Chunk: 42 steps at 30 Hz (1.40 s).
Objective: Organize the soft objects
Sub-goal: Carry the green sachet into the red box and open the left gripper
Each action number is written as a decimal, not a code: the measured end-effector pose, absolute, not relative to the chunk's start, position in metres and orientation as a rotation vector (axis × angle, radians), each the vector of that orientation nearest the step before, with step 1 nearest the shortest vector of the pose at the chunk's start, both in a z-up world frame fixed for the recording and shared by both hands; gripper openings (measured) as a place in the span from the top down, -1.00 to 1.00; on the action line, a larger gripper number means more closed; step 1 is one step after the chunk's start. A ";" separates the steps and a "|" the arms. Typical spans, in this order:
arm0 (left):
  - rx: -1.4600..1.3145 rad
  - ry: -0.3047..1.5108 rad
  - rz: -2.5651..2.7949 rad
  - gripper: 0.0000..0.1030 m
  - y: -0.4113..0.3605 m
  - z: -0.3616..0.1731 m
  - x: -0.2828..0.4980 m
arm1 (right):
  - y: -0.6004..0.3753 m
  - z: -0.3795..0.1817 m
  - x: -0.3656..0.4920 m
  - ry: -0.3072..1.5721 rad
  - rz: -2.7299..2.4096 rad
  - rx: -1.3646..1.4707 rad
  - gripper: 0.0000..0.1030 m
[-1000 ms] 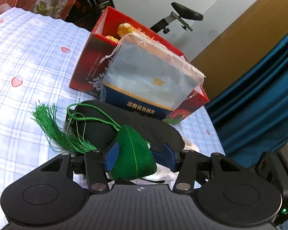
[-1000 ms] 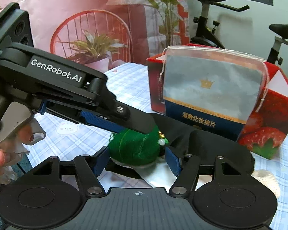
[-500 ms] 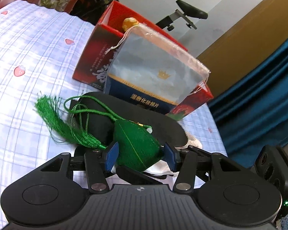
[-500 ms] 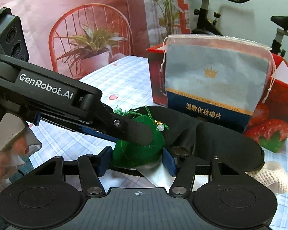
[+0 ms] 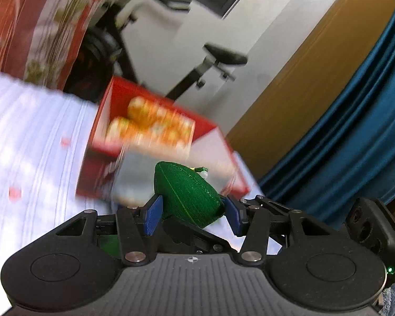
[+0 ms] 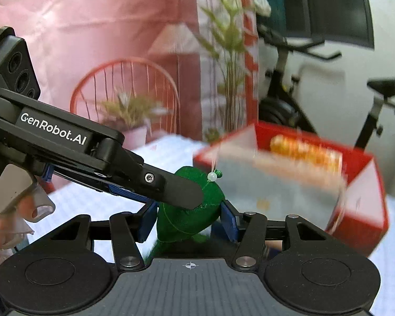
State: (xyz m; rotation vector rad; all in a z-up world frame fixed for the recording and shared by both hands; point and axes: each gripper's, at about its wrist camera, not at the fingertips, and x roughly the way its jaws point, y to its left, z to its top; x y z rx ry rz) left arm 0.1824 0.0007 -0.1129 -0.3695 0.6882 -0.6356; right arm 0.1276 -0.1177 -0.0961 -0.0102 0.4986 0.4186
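I see both my left tool (image 5: 191, 212) and right tool (image 6: 188, 217) clenched on the green pouch (image 5: 185, 193). The red box (image 5: 155, 142) holds blurred orange items (image 5: 150, 123) I cannot identify.

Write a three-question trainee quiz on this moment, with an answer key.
1. True or false: the green sachet lies flat on the tablecloth.
2. Which gripper's fingers reach the sachet? A. left gripper only B. right gripper only C. both
3. Fill in: the orange items sit inside the ___ box.

Key:
1. False; it is held up between the fingers, in front of the box.
2. C; in the right wrist view, the left gripper's finger also presses on it.
3. red
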 end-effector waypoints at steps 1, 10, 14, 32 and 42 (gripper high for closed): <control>-0.371 0.668 -0.638 -0.04 0.001 -0.104 0.187 | -0.120 -0.086 0.133 0.479 0.419 -0.012 0.04; -0.389 0.533 -0.673 -0.04 -0.020 -0.034 0.239 | -0.142 -0.003 0.196 0.353 0.403 -0.037 0.04; -0.412 0.500 -0.703 -0.04 -0.031 -0.014 0.260 | -0.155 0.028 0.219 0.304 0.384 -0.062 0.04; -0.261 0.594 -0.733 -0.04 -0.091 -0.049 0.337 | -0.202 0.019 0.293 0.356 0.312 -0.162 0.03; -0.215 0.750 -0.694 -0.04 -0.094 -0.100 0.360 | -0.213 -0.049 0.310 0.522 0.335 -0.094 0.03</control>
